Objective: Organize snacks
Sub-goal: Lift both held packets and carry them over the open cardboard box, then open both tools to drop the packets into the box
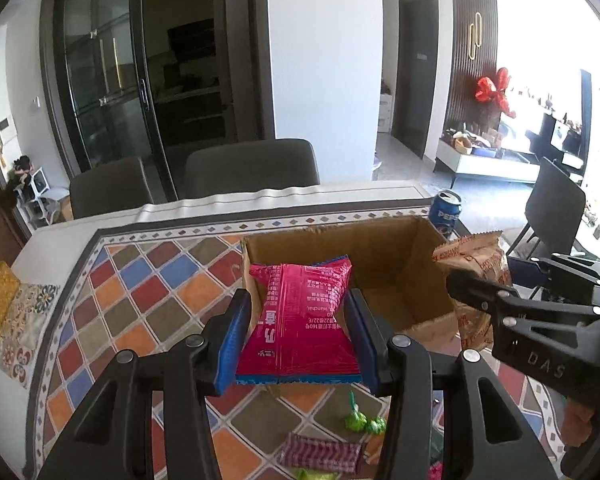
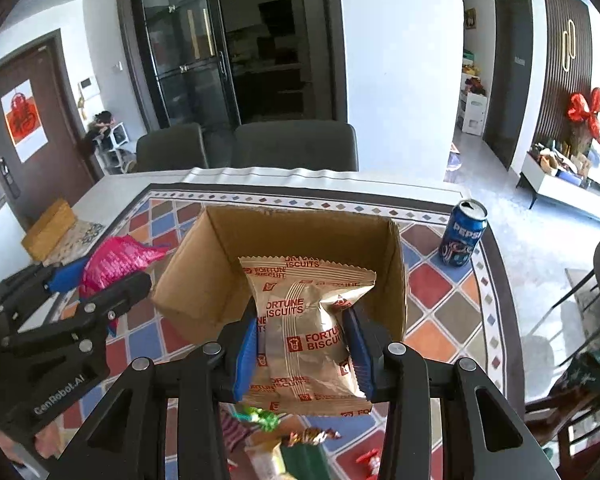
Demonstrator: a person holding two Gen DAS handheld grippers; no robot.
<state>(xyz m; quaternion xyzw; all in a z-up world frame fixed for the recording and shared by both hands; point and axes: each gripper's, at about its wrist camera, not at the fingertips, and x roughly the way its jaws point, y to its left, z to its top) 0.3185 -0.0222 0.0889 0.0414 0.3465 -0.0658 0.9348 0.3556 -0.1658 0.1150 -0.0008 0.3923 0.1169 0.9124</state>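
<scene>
Both grippers tilt downward over the tabletop (image 2: 440, 280), side by side. The left gripper (image 1: 296, 320) sits to the left of the cardboard box (image 2: 284, 236), the right gripper (image 2: 304, 344) in front of the box's open side.

Tabletop carries a cloth w/ coloured diamond tiles and a grey border. A blue Pepsi can (image 2: 463, 238) stands upright near the box's right wall, apart from it. Loose wrapped sweets (image 2: 262, 418) lie on the cloth below the fingers. Two dark chairs (image 2: 296, 144) stand at the far edge; behind them glass doors and a white wall.

Left fingers (image 1: 232, 340) are clamped on a pink snack packet (image 1: 300, 316) — blue pads press both its sides, packet off the cloth. Right fingers (image 2: 246, 360) are clamped on a beige Fortune Biscuits packet (image 2: 312, 332) — its top edge reaches in front of the box opening. Box looks empty inside, as far as visible.
</scene>
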